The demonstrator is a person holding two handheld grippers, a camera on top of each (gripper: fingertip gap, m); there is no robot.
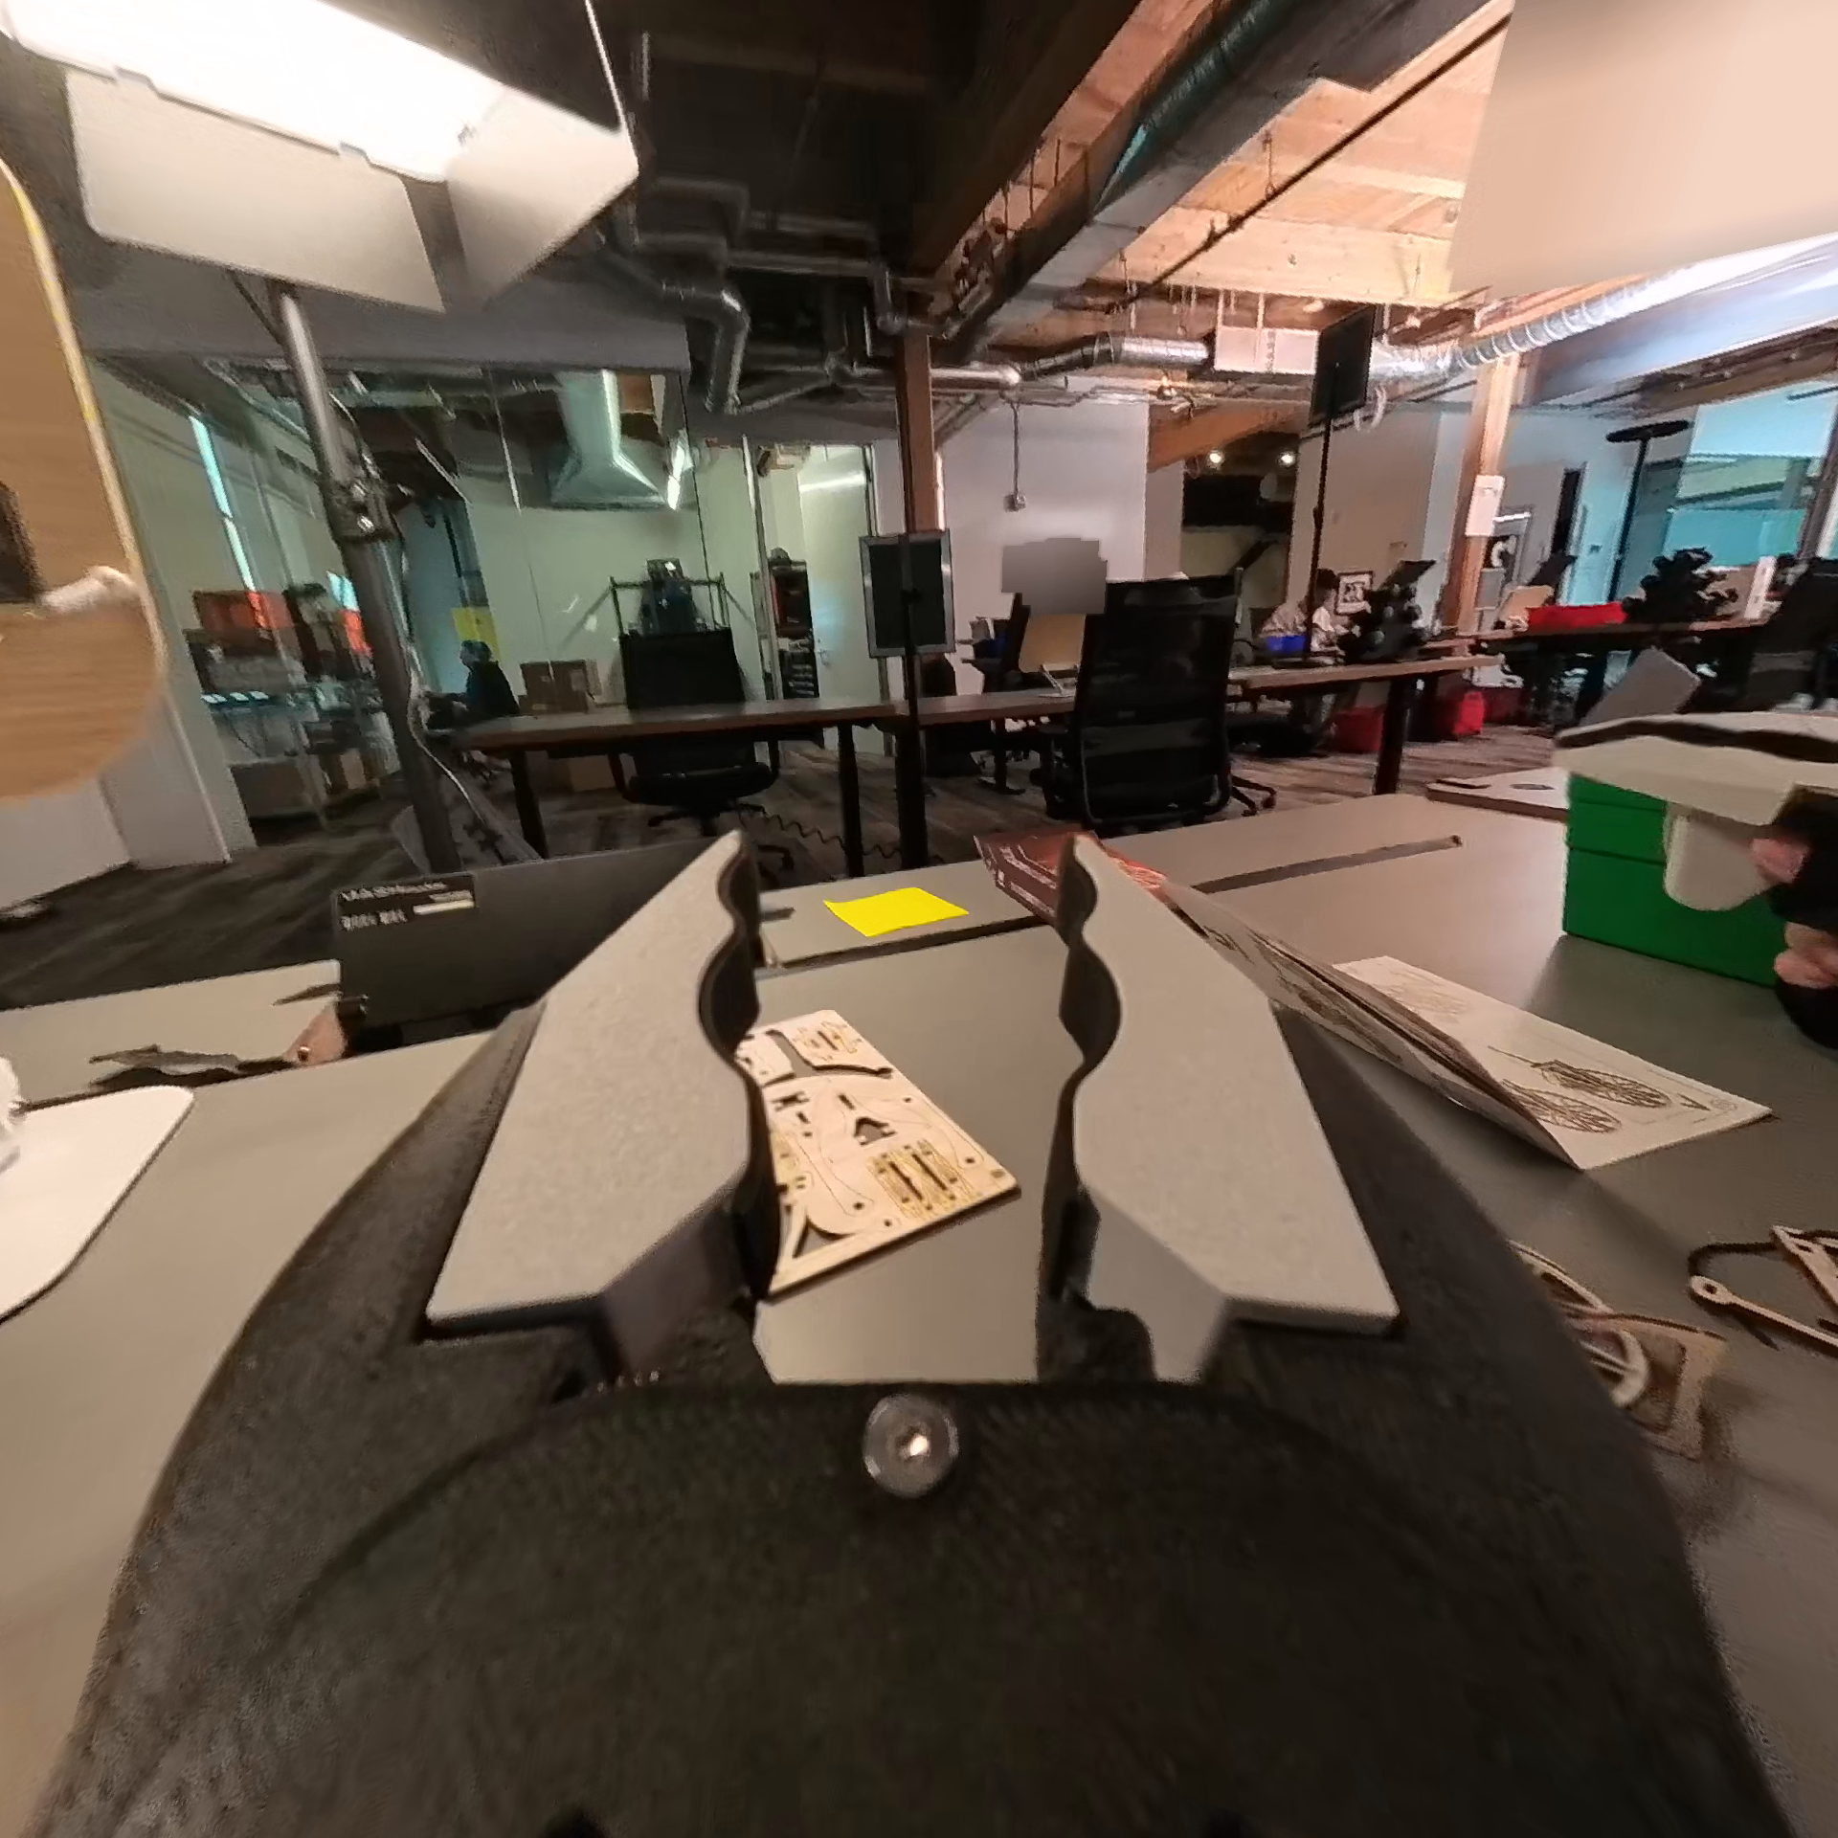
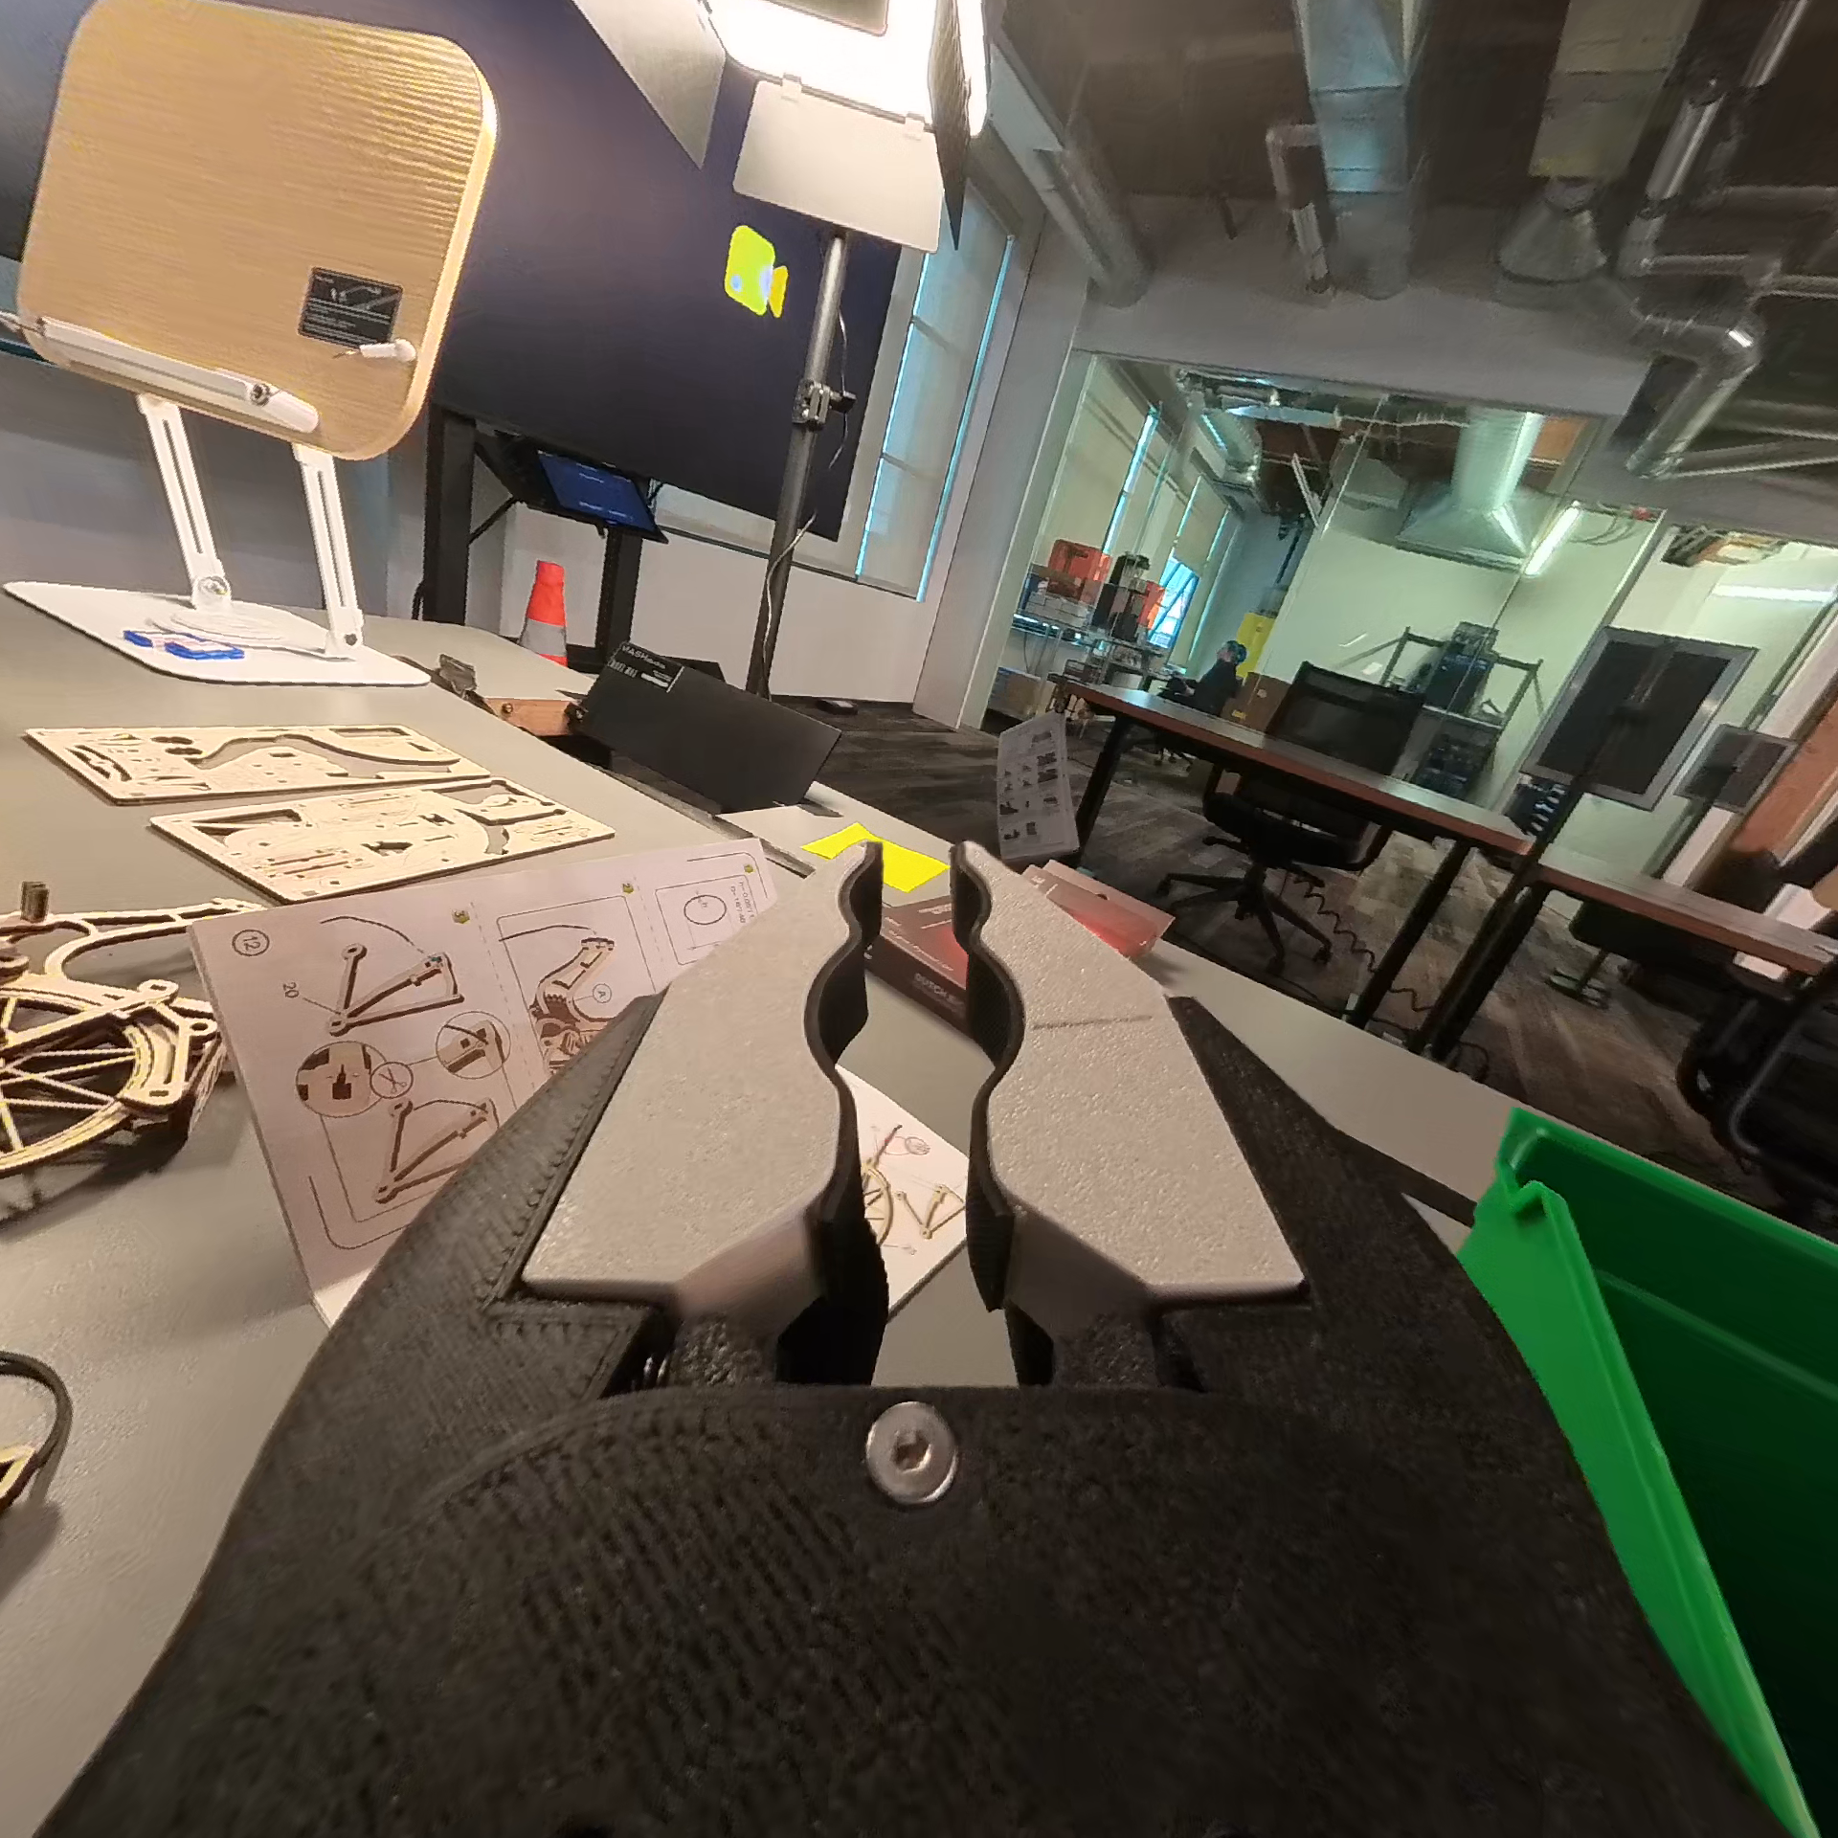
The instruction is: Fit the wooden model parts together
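My left gripper [image 1: 910, 875] is open wide and empty, held above the grey table [image 1: 199, 1392]. A laser-cut wooden parts sheet [image 1: 885, 1134] lies flat under the gap between its fingers. A partly built wooden model [image 1: 1631, 1363] and loose wooden parts [image 1: 1780, 1283] lie at the right. My right gripper [image 2: 917, 875] is open only a narrow gap and empty, over an instruction sheet [image 2: 448, 1024]. Two wooden parts sheets [image 2: 378, 835] lie to its far left, and the spoked wooden model [image 2: 90, 1054] lies at the left edge. The right gripper also shows in the left wrist view [image 1: 1691, 766].
A green bin [image 2: 1671, 1392] stands close on the right; it also shows in the left wrist view [image 1: 1671, 895]. A board on a white stand [image 2: 259, 219], a black box [image 2: 706, 726], a red and black box [image 2: 925, 955] and a yellow note [image 1: 895, 910] sit farther back. Some 30 centimetres of space lies between my two pairs of fingers.
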